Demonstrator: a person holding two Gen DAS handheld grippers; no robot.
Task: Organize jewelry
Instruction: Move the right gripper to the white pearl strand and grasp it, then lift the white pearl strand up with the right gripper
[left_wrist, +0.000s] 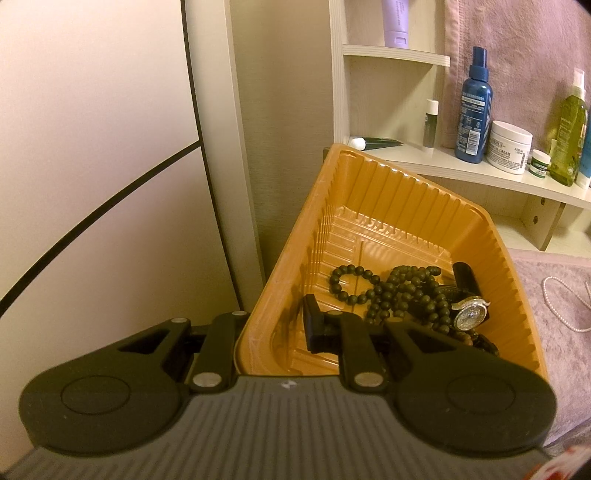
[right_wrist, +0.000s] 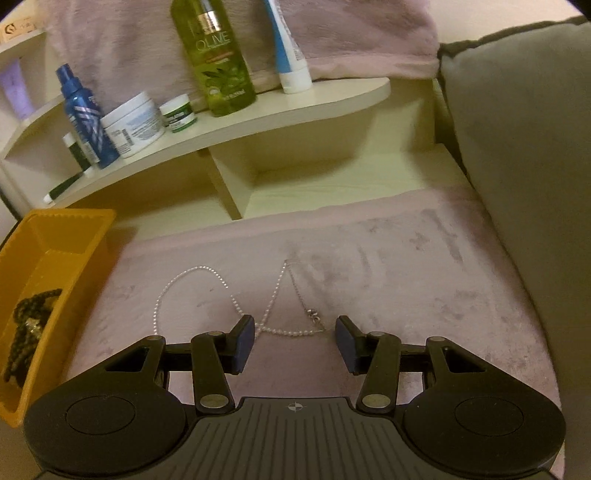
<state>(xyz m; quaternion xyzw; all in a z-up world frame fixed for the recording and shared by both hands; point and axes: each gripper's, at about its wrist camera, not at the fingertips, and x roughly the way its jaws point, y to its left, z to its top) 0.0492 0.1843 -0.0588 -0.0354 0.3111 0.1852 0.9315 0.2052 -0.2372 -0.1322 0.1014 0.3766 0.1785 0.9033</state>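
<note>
Left claw (left_wrist: 273, 332): closed on the near wall of the orange tray (left_wrist: 388, 192), one finger inside the tray and the other outside, so that the thin plastic rim is pinched between them. The tray appears tilted up out of level. Inside the tray, just beyond the inner finger, lie the dark bead bracelets (left_wrist: 384, 291) in a loose heap; touching them on the side toward the pink cloth (right_wrist: 369, 258) sits a jewelled watch (left_wrist: 471, 314), and a small black cylinder (left_wrist: 466, 277) lies just behind the watch against the tray wall.

Right claw (right_wrist: 295, 343): jaws standing apart, holding nothing, poised over the pink cloth beside the tray. The pearl necklace (right_wrist: 177, 284) lies spread on the cloth; one stretch of it runs across the gap between the two fingers, close to the tips, and contact cannot be told. A thin chain (right_wrist: 306, 299) with a small clasp lies against the necklace, just beyond the fingertips.

Beyond the tray and cloth: a pale shelf unit (right_wrist: 258, 107) carrying toiletries, among them a blue spray bottle (right_wrist: 81, 110), a white cream jar (right_wrist: 135, 123) and a green olive bottle (right_wrist: 214, 59). A grey cushion (right_wrist: 524, 147) stands on the far side of the cloth from the tray.
</note>
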